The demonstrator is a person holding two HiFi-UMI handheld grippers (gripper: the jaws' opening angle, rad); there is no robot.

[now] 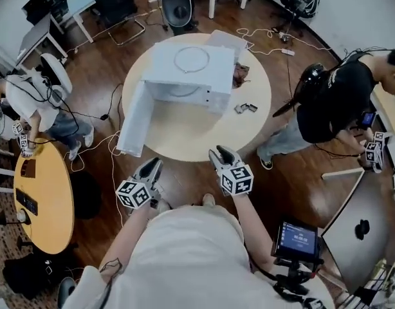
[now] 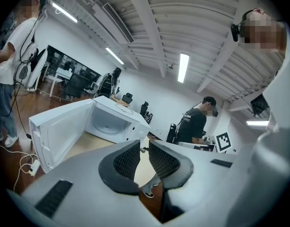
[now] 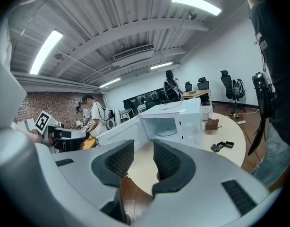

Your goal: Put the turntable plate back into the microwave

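Observation:
A white microwave (image 1: 184, 69) stands on a round pale table (image 1: 184, 140) with its door (image 1: 134, 118) swung open to the left. A round, clear ring-like outline (image 1: 192, 60) that may be the turntable plate lies on its top. Both grippers hover short of the table's near edge, over the wooden floor. My left gripper (image 1: 156, 165) is open with nothing between its pads. My right gripper (image 1: 220, 152) is also open and empty. The left gripper view shows the microwave (image 2: 112, 122) and its cavity past the left gripper (image 2: 144, 155). The right gripper view shows the microwave (image 3: 178, 117) beyond the right gripper (image 3: 143, 157).
Small black parts (image 1: 245, 108) and a brown box (image 1: 240, 74) lie on the table right of the microwave. A person in black (image 1: 332, 102) stands at the right, another person (image 1: 36, 102) at the left by a yellow round table (image 1: 43, 198). Cables run over the floor.

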